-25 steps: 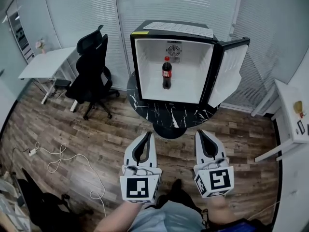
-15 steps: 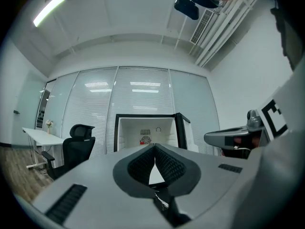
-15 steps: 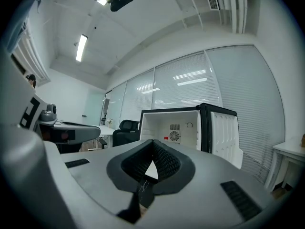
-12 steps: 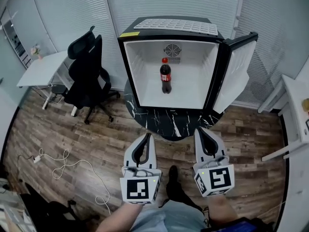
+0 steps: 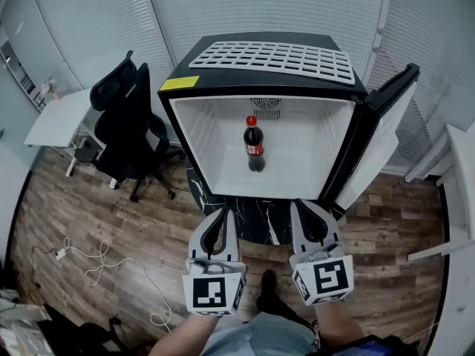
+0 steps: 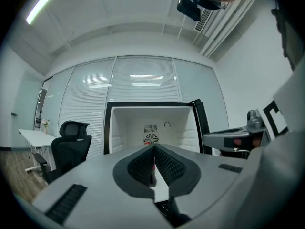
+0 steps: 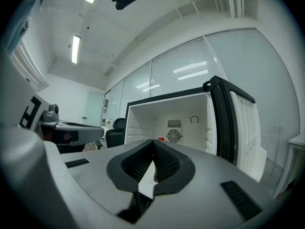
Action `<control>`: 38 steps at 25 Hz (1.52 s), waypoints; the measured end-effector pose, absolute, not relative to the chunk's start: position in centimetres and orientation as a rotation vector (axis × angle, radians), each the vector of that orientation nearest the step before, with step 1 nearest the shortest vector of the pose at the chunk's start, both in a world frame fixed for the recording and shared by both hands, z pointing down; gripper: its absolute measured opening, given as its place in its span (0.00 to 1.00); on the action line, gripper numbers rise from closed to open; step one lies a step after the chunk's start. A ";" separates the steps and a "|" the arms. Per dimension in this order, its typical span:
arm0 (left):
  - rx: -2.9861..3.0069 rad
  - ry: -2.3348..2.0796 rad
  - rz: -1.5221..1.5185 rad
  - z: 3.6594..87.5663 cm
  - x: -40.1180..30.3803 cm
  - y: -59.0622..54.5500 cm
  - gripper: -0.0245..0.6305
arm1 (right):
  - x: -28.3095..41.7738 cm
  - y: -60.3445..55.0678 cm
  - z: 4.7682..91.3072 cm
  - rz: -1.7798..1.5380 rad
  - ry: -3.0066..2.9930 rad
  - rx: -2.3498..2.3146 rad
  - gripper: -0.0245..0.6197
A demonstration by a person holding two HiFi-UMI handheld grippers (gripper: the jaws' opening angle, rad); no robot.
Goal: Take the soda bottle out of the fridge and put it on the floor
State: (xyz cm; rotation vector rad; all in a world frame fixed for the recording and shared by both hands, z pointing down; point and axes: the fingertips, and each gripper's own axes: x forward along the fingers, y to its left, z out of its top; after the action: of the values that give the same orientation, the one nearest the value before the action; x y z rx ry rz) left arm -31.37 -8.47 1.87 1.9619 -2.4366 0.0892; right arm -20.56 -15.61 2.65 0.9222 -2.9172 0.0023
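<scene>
Head view: the soda bottle stood upright inside the open fridge, apart from the left hand-held gripper and the right hand-held gripper. Left gripper view: its jaws met, empty. Right gripper view: jaws likewise closed on nothing.

Both gripper views are barely showing the soda bottle. The right gripper and left gripper are blocking everything but a sliver of red cap. In the head view the bottle's label is coming out too small to read, same with the yellow sticker on the fridge. The fridge is covering most of the black tabletop under it. The person is getting cut off at the bottom edge, and the white desk is running off the right edge.
</scene>
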 end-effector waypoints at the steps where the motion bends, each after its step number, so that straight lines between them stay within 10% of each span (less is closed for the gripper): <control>1: 1.962 -2.440 0.086 1.7 -32.0 -9.6 0.06 | -21.3 -16.7 2.5 -0.002 -2.917 0.916 0.06; 31: 1.921 -2.476 -0.033 1.4 -43.5 -23.3 0.06 | -35.6 -30.3 1.9 -0.110 -2.936 0.796 0.08; 38: 1.940 -2.420 -0.002 2.8 -44.5 -25.2 0.06 | -39.3 -32.1 4.0 -0.088 -2.901 0.699 0.38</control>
State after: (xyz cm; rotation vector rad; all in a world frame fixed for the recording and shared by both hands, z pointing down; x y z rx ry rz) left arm -44.51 -25.19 2.83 1.9401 -2.4200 -0.0016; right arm -39.33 -32.13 4.01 0.6990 -2.9014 -0.0876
